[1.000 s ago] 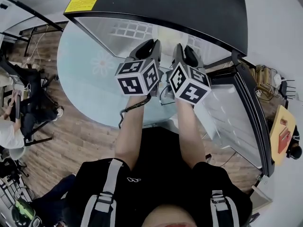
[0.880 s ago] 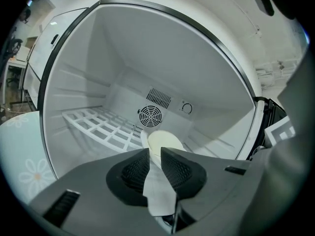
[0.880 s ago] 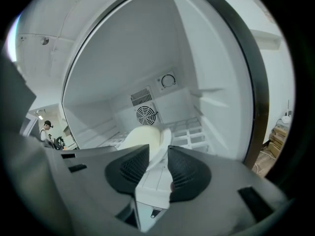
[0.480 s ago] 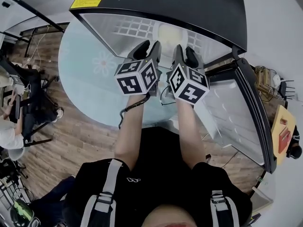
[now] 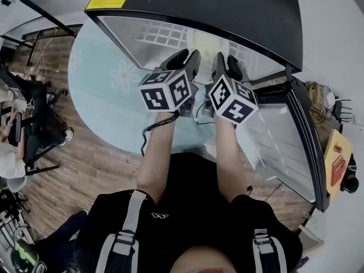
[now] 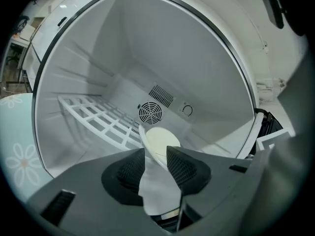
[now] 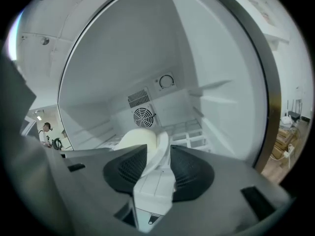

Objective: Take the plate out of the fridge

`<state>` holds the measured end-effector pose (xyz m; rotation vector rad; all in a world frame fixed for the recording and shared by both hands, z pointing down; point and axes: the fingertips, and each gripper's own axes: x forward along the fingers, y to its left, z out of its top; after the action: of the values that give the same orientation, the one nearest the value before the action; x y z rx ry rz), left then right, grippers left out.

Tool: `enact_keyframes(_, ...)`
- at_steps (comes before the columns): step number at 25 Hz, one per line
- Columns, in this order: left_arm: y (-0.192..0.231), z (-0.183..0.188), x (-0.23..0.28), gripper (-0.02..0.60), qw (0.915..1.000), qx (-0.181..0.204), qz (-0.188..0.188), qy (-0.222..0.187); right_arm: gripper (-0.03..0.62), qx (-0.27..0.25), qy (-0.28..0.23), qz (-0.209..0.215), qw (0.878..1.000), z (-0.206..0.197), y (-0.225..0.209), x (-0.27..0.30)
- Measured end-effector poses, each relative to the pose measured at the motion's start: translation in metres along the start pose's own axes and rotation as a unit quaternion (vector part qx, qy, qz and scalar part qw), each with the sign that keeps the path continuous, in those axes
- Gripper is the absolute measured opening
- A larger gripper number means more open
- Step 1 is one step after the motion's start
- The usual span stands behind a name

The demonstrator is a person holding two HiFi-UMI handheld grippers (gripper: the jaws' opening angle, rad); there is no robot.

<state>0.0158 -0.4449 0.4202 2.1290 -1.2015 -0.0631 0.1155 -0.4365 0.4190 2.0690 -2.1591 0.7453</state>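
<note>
A pale round plate lies on the white wire shelf inside the open fridge. Both grippers reach into the fridge, side by side. The left gripper has the plate's near left rim between its jaws, with a gap still showing beside the rim. My right gripper straddles the plate's right rim in the same way. The jaws of the left gripper and the right gripper have just been opening and stand wide, not pressing on the plate.
The fridge door hangs open at the right. A fan vent sits in the back wall behind the plate. Below the fridge lies a round pale blue surface with a flower print on the wooden floor. A person sits at far left.
Both grippers' jaws have spread wider around the plate's rim. The hands have stayed almost in place, and more of the plate shows between the two grippers.
</note>
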Motion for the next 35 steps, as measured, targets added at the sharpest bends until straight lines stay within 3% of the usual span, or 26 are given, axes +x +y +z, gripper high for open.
enact_keyframes(4,-0.007,-0.006,0.005,0.131,0.9995,-0.017,-0.025,0.008,0.137,0.004,0.005,0.007,1.0,-0.001,0.004,0.002)
enact_keyframes(11,-0.005,-0.005,0.002,0.114,0.9986,-0.045,-0.026,0.009,0.117,0.031,-0.001,0.018,0.999,-0.002,0.006,-0.004)
enact_keyframes(27,-0.016,0.002,-0.027,0.101,0.9999,-0.012,-0.004,-0.011,0.11,0.065,-0.004,0.045,0.997,-0.008,0.017,-0.031)
enact_keyframes(35,-0.025,0.001,-0.049,0.103,0.9995,-0.007,0.01,-0.027,0.109,0.052,-0.015,0.057,0.997,-0.005,0.025,-0.053)
